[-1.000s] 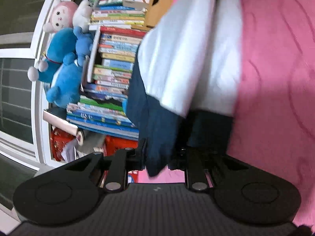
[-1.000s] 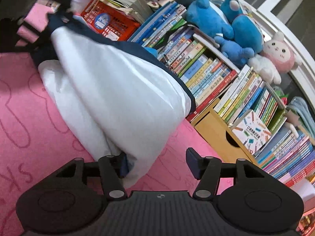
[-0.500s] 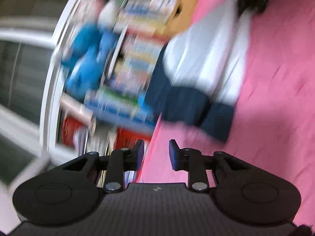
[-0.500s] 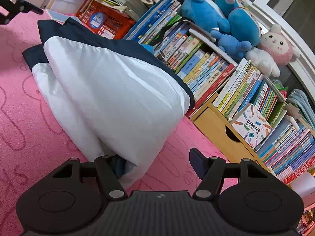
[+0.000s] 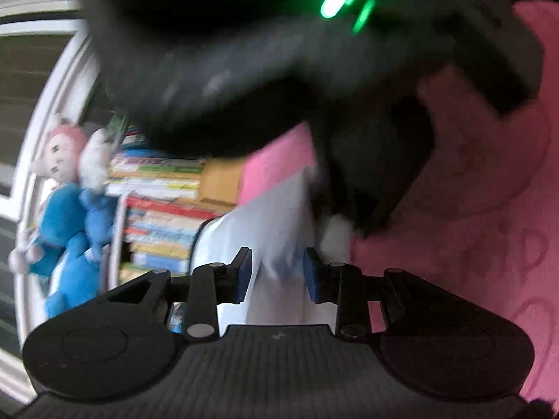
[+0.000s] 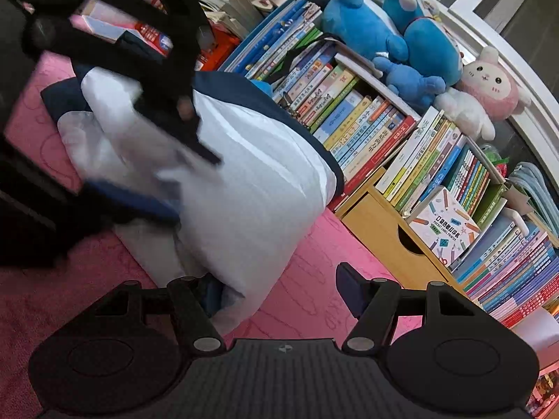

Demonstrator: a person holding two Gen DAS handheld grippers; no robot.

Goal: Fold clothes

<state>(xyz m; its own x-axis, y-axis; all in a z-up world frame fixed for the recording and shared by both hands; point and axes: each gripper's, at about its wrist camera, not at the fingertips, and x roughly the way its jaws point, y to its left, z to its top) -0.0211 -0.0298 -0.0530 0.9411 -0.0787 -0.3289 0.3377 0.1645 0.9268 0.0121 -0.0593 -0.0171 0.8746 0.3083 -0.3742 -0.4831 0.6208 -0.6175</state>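
White garment with navy trim (image 6: 251, 181) lies on the pink mat (image 6: 314, 300); its corner sits unpinched inside the right hand-held gripper (image 6: 279, 289), jaws apart; left hand-held gripper (image 5: 276, 272), just been opening, over it

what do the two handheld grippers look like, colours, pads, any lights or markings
Both are matte black plastic. The left gripper and right gripper each have a ribbed base plate with a small logo, two round side discs, linkage arms with silver pivot pins, and dark blue finger pads. In the left wrist view the right unit shows a green light.
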